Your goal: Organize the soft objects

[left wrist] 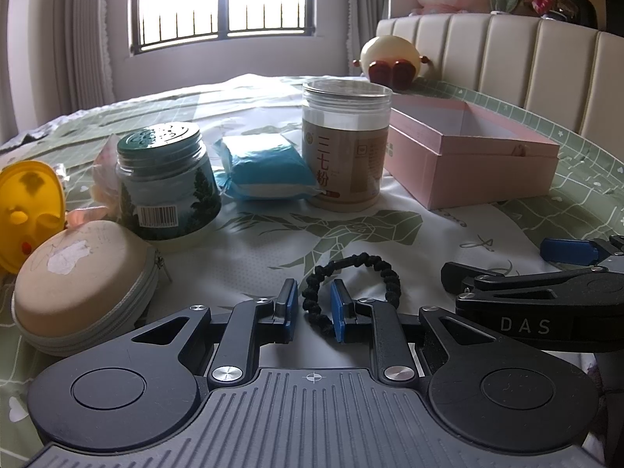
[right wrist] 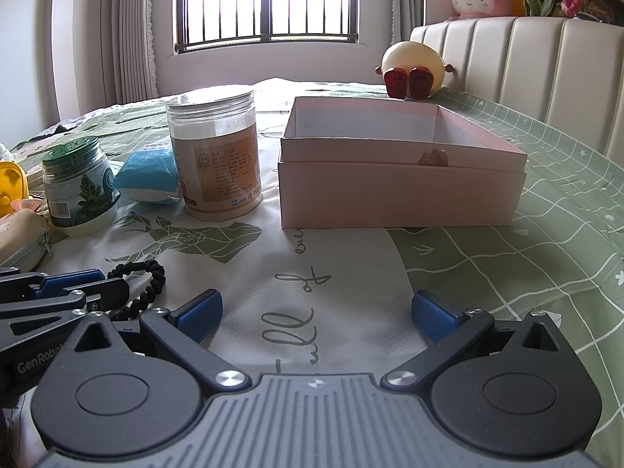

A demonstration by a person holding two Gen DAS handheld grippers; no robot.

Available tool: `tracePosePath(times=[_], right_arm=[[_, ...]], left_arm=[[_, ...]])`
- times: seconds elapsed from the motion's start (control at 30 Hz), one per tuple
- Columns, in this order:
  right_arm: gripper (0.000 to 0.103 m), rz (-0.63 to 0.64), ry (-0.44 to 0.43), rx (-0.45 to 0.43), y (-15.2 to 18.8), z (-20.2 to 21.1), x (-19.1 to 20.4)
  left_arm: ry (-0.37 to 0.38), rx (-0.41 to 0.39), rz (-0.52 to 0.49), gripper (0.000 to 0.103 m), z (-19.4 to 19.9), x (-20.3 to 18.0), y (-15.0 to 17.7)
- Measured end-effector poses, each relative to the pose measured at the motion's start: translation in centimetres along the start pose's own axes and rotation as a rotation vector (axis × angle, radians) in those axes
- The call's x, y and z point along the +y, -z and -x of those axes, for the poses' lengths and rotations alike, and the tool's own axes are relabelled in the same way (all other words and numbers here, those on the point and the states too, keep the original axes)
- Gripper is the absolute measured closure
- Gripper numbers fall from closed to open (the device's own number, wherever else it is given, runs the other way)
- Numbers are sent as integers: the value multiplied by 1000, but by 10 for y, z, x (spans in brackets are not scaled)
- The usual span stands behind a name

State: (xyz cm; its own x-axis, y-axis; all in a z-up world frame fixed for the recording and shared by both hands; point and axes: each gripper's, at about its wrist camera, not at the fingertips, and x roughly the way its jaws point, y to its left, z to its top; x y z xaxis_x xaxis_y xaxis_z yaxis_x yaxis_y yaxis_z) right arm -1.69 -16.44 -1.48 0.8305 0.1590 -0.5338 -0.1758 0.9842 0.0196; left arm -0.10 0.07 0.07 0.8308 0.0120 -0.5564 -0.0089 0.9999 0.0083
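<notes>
Left wrist view: the left gripper [left wrist: 314,314] sat low on the bedsheet [left wrist: 249,257], its jaws narrowed around one strand of the black hair tie [left wrist: 353,284] (pads close to it, contact unclear), with the green-lidded jar [left wrist: 165,183], blue soft packet [left wrist: 265,167], tall powder jar [left wrist: 345,144] and open pink box [left wrist: 472,152] beyond. Right wrist view: the right gripper [right wrist: 316,314] was spread wide over bare sheet, holding nothing, the hair tie [right wrist: 144,288] well to its left by the other gripper, the pink box [right wrist: 397,171] ahead.
</notes>
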Motion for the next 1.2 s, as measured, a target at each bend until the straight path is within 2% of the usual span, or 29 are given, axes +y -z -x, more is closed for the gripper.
tracePosePath(times=[1.2], right_arm=[[0, -1, -1, 0, 2, 2, 0]], left_arm=[[-11, -12, 1, 82, 1, -2, 3]])
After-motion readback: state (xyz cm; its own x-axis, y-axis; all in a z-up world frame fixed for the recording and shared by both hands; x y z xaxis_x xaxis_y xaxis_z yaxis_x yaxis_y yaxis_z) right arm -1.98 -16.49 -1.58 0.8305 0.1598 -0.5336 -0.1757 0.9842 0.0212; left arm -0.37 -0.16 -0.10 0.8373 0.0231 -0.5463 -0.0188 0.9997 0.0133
